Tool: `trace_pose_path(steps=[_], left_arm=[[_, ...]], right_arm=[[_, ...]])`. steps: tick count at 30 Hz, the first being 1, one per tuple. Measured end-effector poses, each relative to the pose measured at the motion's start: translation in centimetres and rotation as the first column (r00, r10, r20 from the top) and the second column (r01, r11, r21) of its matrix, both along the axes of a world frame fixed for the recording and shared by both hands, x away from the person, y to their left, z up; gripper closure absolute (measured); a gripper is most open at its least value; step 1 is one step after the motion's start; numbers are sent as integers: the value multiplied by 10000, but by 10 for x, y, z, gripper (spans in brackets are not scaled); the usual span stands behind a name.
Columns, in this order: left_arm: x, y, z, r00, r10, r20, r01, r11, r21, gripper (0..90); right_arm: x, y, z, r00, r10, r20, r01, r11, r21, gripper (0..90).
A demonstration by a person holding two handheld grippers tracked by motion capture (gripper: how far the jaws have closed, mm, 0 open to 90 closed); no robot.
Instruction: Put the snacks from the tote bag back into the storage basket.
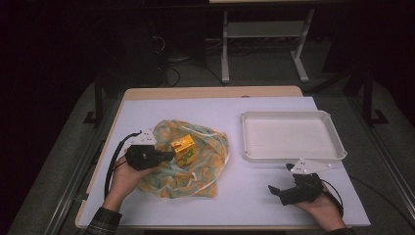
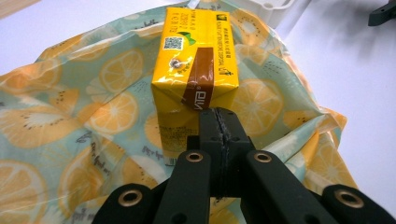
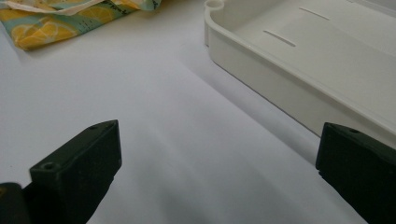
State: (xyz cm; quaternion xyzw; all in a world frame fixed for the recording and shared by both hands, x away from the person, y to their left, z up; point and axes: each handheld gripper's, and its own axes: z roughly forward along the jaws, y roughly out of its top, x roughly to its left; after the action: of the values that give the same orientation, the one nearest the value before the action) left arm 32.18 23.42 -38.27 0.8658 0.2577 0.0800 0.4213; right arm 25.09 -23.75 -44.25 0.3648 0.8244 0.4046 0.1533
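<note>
Carton [image 1: 183, 149]: yellow drink box, standing upright on the fruit-print bag [image 1: 205, 161], left-centre of the bench [image 1: 195, 110].

Near to far:
- Right gripper [image 1: 275, 190], near right on bare bench, jaws spread wide, nothing between them. In its own view they frame blank bench, tray wall [image 3: 261, 56] just ahead.
- Left gripper [image 1: 169, 155], near left, over the bag's near-left part. Jaws pressed together in the left gripper view, nothing visibly clamped; whether they pinch bag film I can't tell. Tips sit right at the carton's near face, low, touching or nearly so.
- Carton lies straight ahead of the left jaws, slightly far-right of them in the high view. Long axis vertical, brown band and foil straw hole on top [image 2: 196, 70].
- Tray [image 1: 247, 142], white, far right, well apart from the carton.

Judgement: the left hand is clearly nearer; the right is well off across the bench. With the jaws clenched they can't take the carton. They'd need to spread first, then straddle its narrow sides. Pushing as-is risks tipping it on the soft bag.
</note>
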Motion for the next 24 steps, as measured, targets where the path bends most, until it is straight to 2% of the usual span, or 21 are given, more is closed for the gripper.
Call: trace_pose_path(steps=[13, 19, 24], left_arm=[[-3, -11, -2, 9996, -272, -39, 272, 9996, 79, 896], [-4, -10, -1, 9997, -230, -116, 232, 9996, 153, 895], [-7, -7, 4, 9996, 42, -273, -39, 9999, 100, 833]], right_arm=[[0, 0, 0, 10000, 50, 16, -50, 10000, -22, 0], [0, 0, 0, 10000, 25, 3, -25, 10000, -41, 0], [-1, -1, 0, 10000, 8, -21, -8, 10000, -44, 0]])
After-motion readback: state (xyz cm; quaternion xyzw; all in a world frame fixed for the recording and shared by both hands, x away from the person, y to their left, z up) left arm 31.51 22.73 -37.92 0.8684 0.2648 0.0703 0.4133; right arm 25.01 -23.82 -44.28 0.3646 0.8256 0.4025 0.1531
